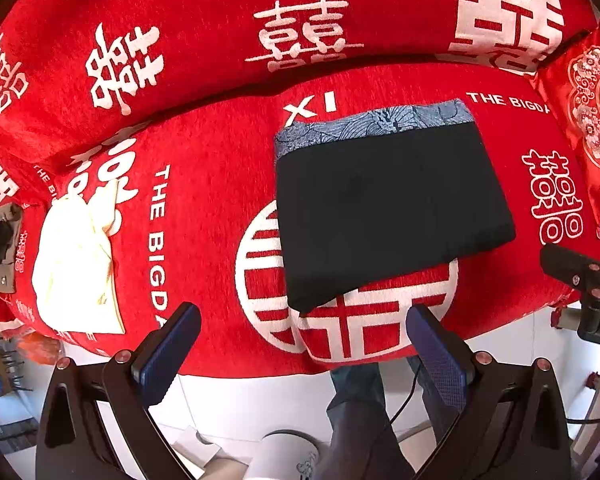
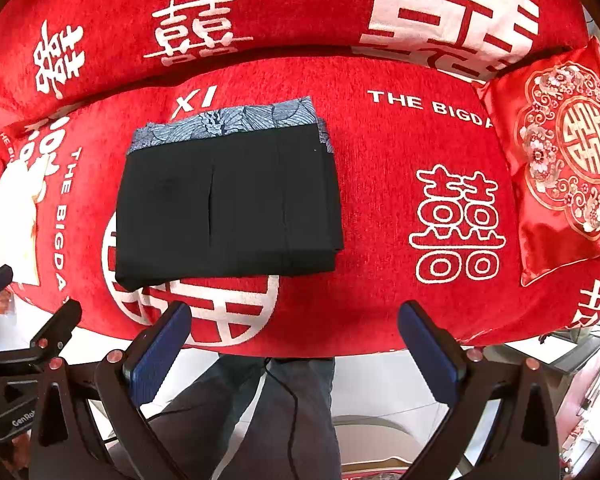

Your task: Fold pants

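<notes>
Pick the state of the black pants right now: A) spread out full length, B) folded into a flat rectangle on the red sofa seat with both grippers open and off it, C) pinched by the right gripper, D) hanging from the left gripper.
B: the black pants lie as a compact folded rectangle on the red sofa seat, while the left gripper and right gripper are both open, touching nothing.

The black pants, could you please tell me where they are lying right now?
The black pants lie folded on the red sofa seat, centre-left in the right wrist view, between a cream cloth on their left and a red cushion on their right.
</notes>
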`<control>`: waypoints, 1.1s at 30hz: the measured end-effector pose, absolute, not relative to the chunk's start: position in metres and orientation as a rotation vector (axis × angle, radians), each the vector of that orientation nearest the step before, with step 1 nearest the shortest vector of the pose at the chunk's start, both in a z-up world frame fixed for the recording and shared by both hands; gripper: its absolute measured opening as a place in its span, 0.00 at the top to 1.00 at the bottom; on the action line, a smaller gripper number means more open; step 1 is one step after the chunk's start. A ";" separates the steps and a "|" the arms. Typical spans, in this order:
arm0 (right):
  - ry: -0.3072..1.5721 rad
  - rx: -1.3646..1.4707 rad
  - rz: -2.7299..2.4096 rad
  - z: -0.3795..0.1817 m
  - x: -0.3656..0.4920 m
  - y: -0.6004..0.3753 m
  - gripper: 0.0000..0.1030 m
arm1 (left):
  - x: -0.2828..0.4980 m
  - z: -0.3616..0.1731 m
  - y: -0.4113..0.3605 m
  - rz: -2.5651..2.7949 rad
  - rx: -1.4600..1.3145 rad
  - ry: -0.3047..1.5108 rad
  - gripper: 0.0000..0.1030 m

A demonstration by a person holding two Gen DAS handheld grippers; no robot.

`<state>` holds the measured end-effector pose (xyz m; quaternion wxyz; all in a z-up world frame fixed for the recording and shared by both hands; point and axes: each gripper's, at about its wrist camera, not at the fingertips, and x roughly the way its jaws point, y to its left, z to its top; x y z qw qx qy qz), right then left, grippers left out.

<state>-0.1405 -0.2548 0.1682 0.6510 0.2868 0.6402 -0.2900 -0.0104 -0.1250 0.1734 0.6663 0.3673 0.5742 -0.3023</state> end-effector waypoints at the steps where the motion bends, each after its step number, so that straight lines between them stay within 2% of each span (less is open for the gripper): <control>1: 1.453 0.650 -0.658 0.169 -0.140 -0.255 0.00 | -0.011 0.174 -0.125 -0.681 0.834 1.294 0.00; 33: 1.453 0.630 -0.663 0.172 -0.141 -0.249 0.00 | -0.025 0.178 -0.123 -0.693 0.823 1.291 0.00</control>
